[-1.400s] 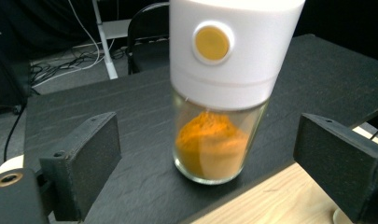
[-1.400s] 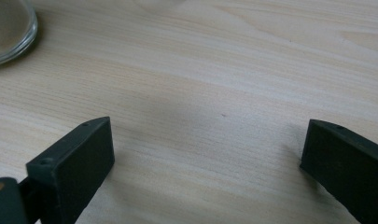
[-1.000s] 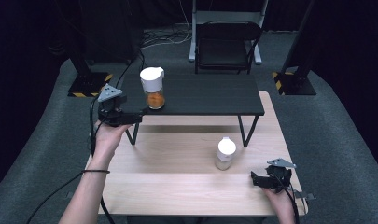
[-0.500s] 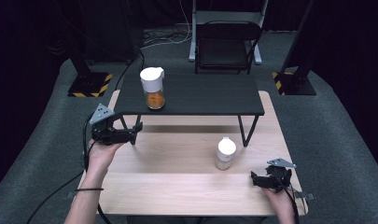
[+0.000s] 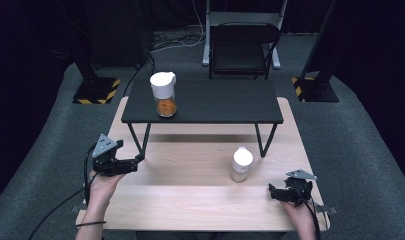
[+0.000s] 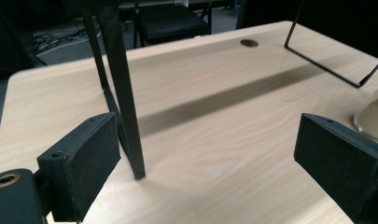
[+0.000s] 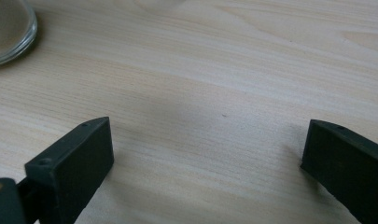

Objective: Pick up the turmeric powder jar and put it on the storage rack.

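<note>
My left gripper (image 5: pixel 136 161) hovers low over the left part of the wooden table (image 5: pixel 190 205), pointing right, jaws open and empty. In the left gripper view (image 6: pixel 205 140) the thin black front leg (image 6: pixel 126 93) of the raised shelf stands just beyond the left pad (image 6: pixel 84 158). My right gripper (image 5: pixel 271 192) rests at the table's near right corner, open; in the right gripper view (image 7: pixel 205 149) bare wood lies between its jaws. A small glass jar with a white lid (image 5: pixel 241 164) stands on the table between the two grippers, its base showing (image 7: pixel 7 28) up close.
A low black shelf (image 5: pixel 215 102) on thin metal legs spans the far half of the table. On its left part stands a white-lidded jar of orange stuff (image 5: pixel 164 95). A black chair (image 5: pixel 242 50) and stand bases lie beyond on the grey floor.
My left hand has come down and back from beside the shelf's left end to low over the table near the shelf's front left leg. The right gripper has kept still.
</note>
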